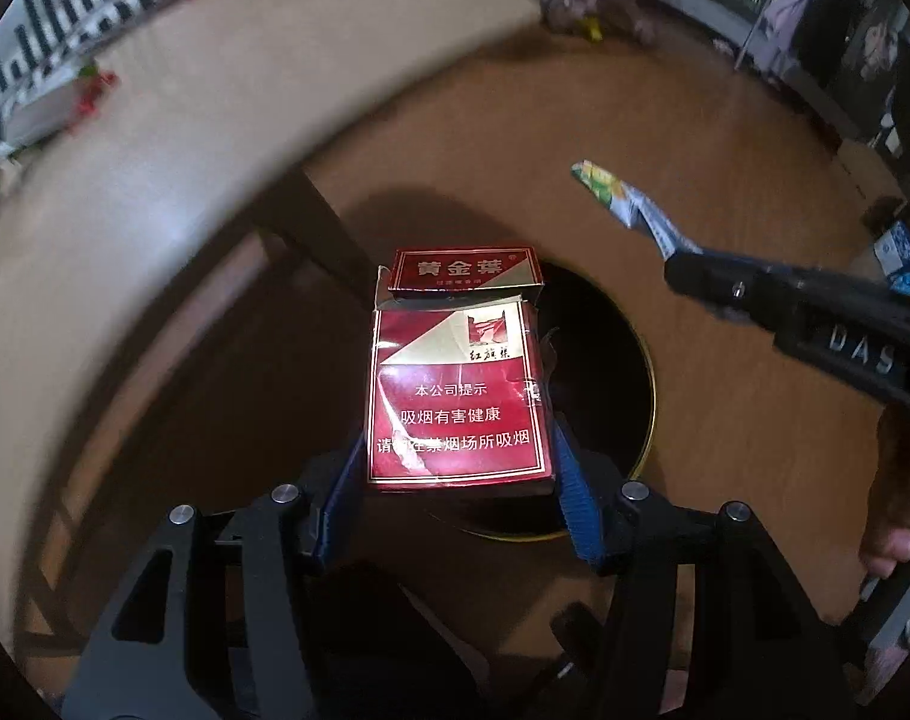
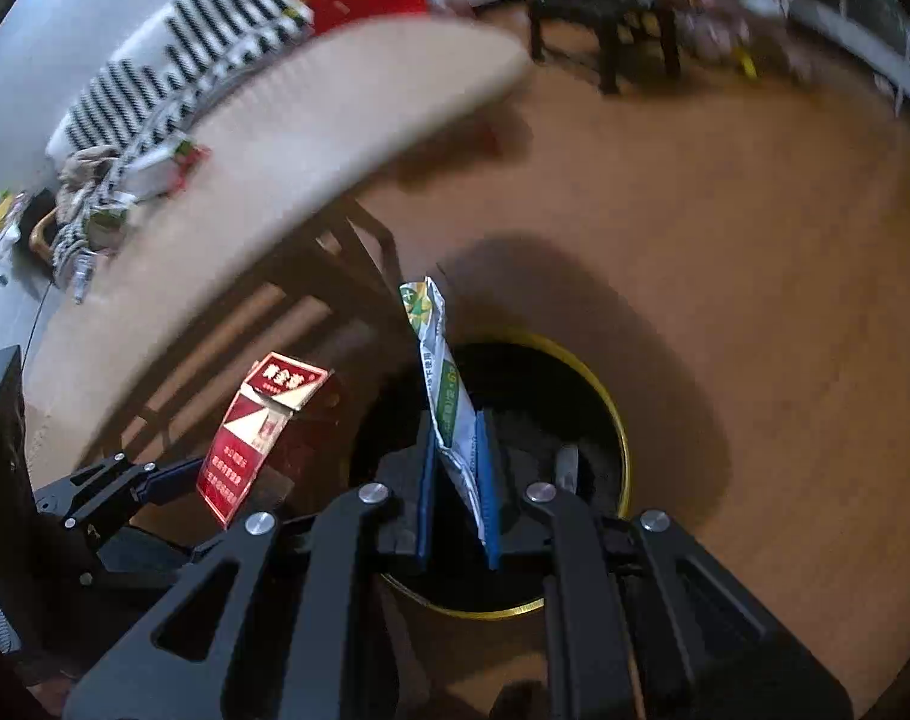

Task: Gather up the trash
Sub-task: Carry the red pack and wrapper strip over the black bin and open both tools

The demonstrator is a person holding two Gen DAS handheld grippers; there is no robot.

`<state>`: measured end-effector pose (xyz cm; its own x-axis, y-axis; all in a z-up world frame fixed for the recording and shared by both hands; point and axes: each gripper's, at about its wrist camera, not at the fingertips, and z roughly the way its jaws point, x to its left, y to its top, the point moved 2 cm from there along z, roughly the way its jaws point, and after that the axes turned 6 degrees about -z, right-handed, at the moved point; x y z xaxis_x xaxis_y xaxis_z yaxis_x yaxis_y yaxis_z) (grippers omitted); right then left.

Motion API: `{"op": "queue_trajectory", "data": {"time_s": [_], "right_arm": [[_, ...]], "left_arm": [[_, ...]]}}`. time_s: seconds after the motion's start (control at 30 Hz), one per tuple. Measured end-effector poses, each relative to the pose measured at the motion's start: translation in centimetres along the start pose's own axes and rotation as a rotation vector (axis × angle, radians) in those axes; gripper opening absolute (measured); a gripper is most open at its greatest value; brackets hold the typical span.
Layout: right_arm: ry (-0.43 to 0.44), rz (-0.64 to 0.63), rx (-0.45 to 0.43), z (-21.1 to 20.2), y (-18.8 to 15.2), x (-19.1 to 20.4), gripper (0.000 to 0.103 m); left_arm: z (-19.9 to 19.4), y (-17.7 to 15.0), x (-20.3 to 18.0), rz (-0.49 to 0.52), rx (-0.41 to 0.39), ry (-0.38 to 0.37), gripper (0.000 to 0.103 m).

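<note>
While clamped in the left claw (image 1: 455,468), the cigarette pack (image 1: 455,396) apparently overhangs the bin (image 1: 641,360).

dim, blurred edges, heavy fisheye warp

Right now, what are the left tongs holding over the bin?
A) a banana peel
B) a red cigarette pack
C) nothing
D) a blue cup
B: the left tongs are clamped on a red cigarette pack above the dark bin.

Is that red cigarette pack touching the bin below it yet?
Apart. In the right wrist view the cigarette pack hangs clamped in the left gripper, beside and above the bin's rim.
</note>
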<state>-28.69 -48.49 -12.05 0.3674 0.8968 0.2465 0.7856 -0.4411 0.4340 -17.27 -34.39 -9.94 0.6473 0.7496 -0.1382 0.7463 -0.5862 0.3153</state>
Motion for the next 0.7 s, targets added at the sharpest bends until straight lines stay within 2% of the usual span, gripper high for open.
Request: {"op": "queue_trajectory", "data": {"time_s": [0.17,0.5,0.53,0.57,0.6,0.63,0.67,0.7], "right_arm": [[-0.016,0.041,0.061,2.3,-1.8,-2.4,0.014],[-0.002,0.070,0.077,2.6,-1.6,-2.9,0.014],[0.004,0.077,0.080,2.6,-1.5,-3.0,0.014],[0.010,0.096,0.080,2.5,-1.3,-3.4,0.017],[0.019,0.122,0.079,2.2,-1.0,-3.7,0.053],[0.022,0.147,0.079,1.9,-0.7,-4.3,0.085],[0.034,0.166,0.062,1.6,-0.3,-4.7,0.096],[0.048,0.183,0.011,0.6,0.2,-5.1,0.096]], "left_arm": [[3.2,-1.1,-1.0,0.009,0.076,-0.007,0.056],[4.1,-0.6,-0.6,-0.007,0.080,-0.004,0.057],[4.0,-0.5,-0.4,-0.017,0.074,0.001,0.060],[4.0,-0.4,-0.4,-0.027,0.078,0.001,0.080],[3.7,-0.6,-0.5,-0.042,0.088,0.002,0.097],[3.2,-1.0,-0.6,-0.046,0.101,0.000,0.097],[3.3,-1.0,-0.6,-0.042,0.117,-0.002,0.097],[3.4,-0.8,-0.5,-0.034,0.134,0.000,0.097]]}}
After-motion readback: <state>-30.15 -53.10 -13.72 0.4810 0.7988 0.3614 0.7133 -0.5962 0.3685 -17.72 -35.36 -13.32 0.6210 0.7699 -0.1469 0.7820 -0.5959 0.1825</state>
